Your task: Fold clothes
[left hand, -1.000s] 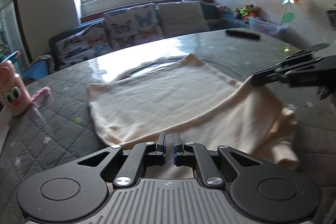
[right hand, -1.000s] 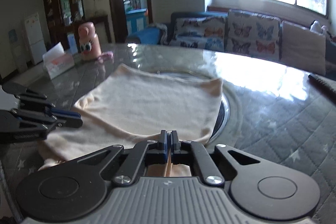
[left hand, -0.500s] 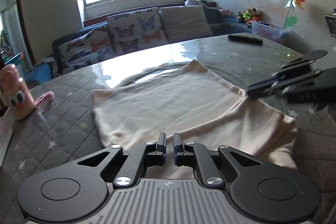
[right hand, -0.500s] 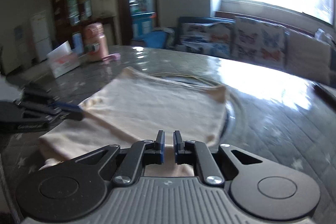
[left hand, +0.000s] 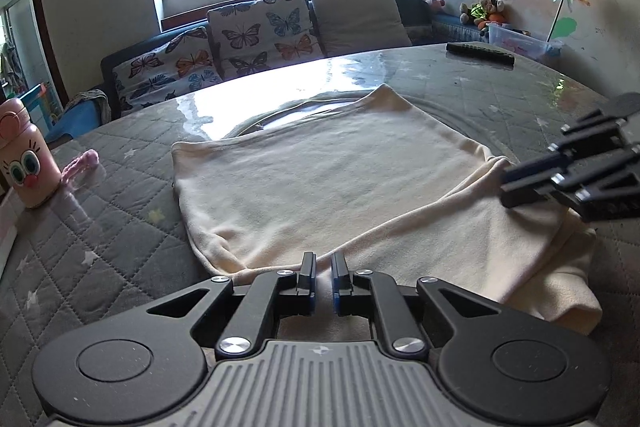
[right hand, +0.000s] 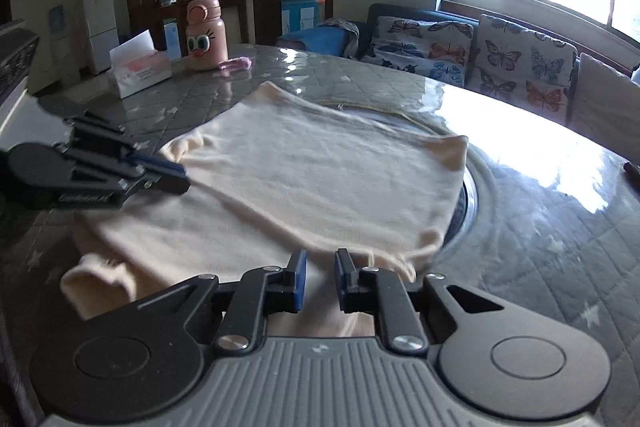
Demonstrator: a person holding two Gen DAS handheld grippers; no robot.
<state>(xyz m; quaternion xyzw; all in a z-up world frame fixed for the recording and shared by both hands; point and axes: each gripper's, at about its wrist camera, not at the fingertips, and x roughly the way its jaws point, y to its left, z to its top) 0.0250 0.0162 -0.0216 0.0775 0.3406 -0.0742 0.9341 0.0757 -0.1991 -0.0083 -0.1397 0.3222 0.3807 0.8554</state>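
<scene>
A cream garment (left hand: 328, 187) lies on the grey quilted table, its near part folded over the rest; it also shows in the right wrist view (right hand: 320, 179). My left gripper (left hand: 323, 269) hovers over the near folded edge with its jaws a small gap apart and nothing between them; it shows at the left in the right wrist view (right hand: 176, 177). My right gripper (right hand: 321, 265) is open and empty above the garment's near right edge; it shows at the right in the left wrist view (left hand: 506, 185).
A pink cartoon bottle (left hand: 24, 159) stands at the table's left with a pink strap (left hand: 80, 163) beside it. A tissue box (right hand: 138, 71) sits near the bottle. A black remote (left hand: 480, 53) lies at the far right. A butterfly-cushion sofa (left hand: 256, 35) is behind the table.
Both grippers have let go of the garment's folded edge and opened slightly. The right one was shut on the cloth a second ago. Both have drawn back a little.
</scene>
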